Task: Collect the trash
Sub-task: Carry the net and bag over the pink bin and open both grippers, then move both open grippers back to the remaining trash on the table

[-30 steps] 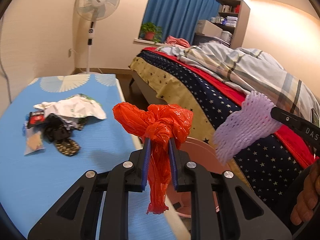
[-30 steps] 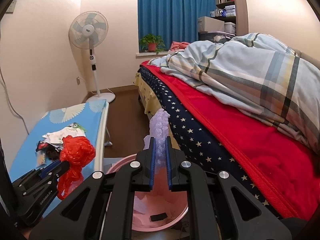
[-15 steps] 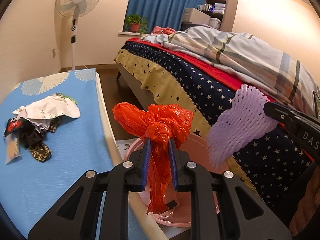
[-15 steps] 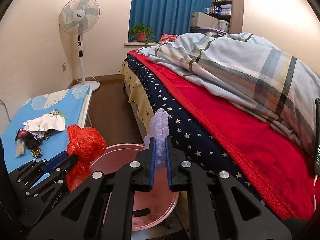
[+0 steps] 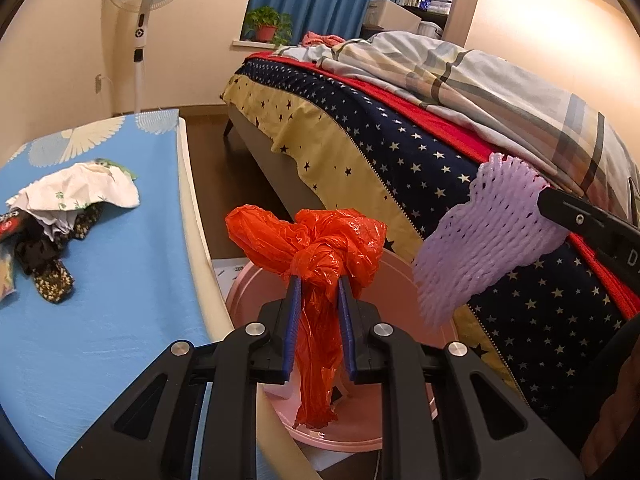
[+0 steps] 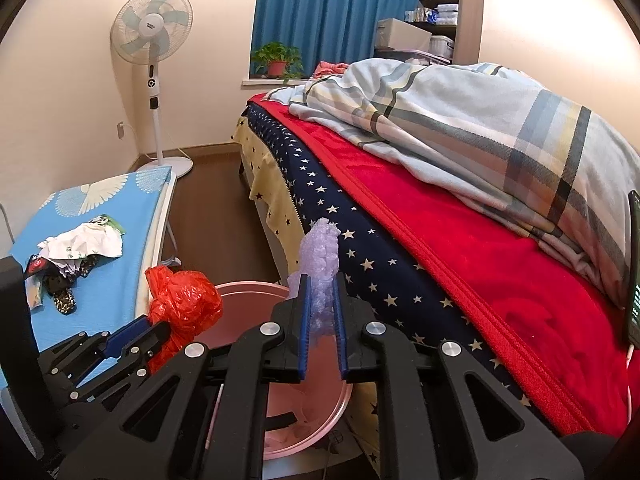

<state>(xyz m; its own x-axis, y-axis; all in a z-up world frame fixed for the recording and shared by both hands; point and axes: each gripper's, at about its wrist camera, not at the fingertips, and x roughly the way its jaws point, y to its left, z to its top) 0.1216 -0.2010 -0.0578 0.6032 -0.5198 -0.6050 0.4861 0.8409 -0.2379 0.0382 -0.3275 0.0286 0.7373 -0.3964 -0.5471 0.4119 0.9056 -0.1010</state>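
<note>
My left gripper [image 5: 319, 284] is shut on a knotted red plastic bag [image 5: 320, 248] and holds it over the pink bin [image 5: 248, 296] on the floor. My right gripper [image 6: 321, 280] is shut on a purple foam net sleeve [image 6: 322, 256], also above the pink bin [image 6: 248, 292]. The sleeve shows at the right of the left wrist view [image 5: 484, 240]. The red bag [image 6: 182, 300] and left gripper show at the lower left of the right wrist view. More trash [image 5: 68, 208] lies piled on the blue table [image 5: 100, 300].
A bed with a starred navy cover [image 5: 400, 152], red blanket [image 6: 460, 248] and plaid quilt [image 6: 480, 120] stands close on the right of the bin. A standing fan [image 6: 154, 48] is at the back. The pile also shows on the table [image 6: 116, 272].
Both grippers have moved from above the table edge to over the pink bin, still holding the red bag and the purple sleeve.
</note>
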